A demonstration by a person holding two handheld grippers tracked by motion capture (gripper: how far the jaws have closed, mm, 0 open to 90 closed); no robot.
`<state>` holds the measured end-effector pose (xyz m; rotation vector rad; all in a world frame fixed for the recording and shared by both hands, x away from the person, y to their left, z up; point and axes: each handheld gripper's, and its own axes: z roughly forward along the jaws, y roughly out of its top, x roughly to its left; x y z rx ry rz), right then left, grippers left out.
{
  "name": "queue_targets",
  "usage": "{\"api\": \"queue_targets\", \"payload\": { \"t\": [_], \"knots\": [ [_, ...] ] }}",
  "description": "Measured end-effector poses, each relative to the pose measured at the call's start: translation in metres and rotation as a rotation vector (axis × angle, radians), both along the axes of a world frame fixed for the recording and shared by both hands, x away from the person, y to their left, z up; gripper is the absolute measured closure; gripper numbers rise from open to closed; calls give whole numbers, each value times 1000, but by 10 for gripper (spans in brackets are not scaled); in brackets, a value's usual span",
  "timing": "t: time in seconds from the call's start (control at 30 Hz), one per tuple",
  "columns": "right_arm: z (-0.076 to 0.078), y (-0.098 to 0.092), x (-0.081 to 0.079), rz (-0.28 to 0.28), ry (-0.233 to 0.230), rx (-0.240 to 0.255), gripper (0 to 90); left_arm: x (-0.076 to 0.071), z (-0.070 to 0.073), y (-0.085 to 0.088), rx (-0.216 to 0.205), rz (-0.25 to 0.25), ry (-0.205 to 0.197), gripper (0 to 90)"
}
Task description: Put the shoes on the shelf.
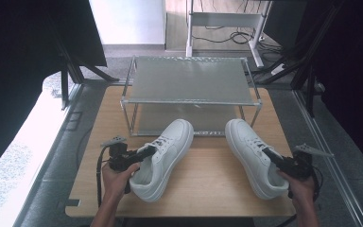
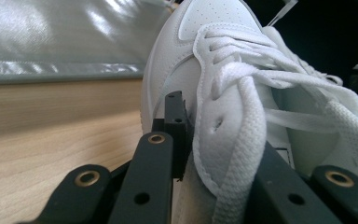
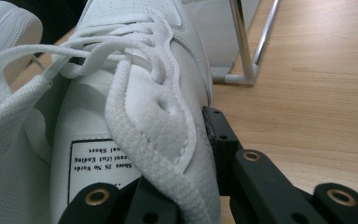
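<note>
Hand-held grippers, two, each clamp one of two white sneakers: left hand-held gripper on left sneaker, right hand-held gripper on right sneaker.

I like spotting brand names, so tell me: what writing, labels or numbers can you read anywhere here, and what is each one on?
"Shoes IS No Words", upside down on the white tag inside the right shoe.
"...sual Shoes", upside down on the same tag; its start is hidden by the shoe's collar.
"...east iful Ending", the middle line there, blurred, so this reading is unsure.
Small marks on the rack front rail: too small to read.
The left shoe shows no writing.
</note>
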<state>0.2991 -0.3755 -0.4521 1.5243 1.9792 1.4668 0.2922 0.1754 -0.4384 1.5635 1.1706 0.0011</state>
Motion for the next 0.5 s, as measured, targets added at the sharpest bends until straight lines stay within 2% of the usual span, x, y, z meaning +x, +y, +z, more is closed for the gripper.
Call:
{"api": "queue_targets", "payload": {
  "t": [0.4,0.5],
  "knots": [
    [4,1,-4,15,-29,113,844,-5,7,7,-27,0,-40,819],
    [6,4,-4,16,-38,122,844,-6,11,8,-41,9,-50,818]
  ]
}}
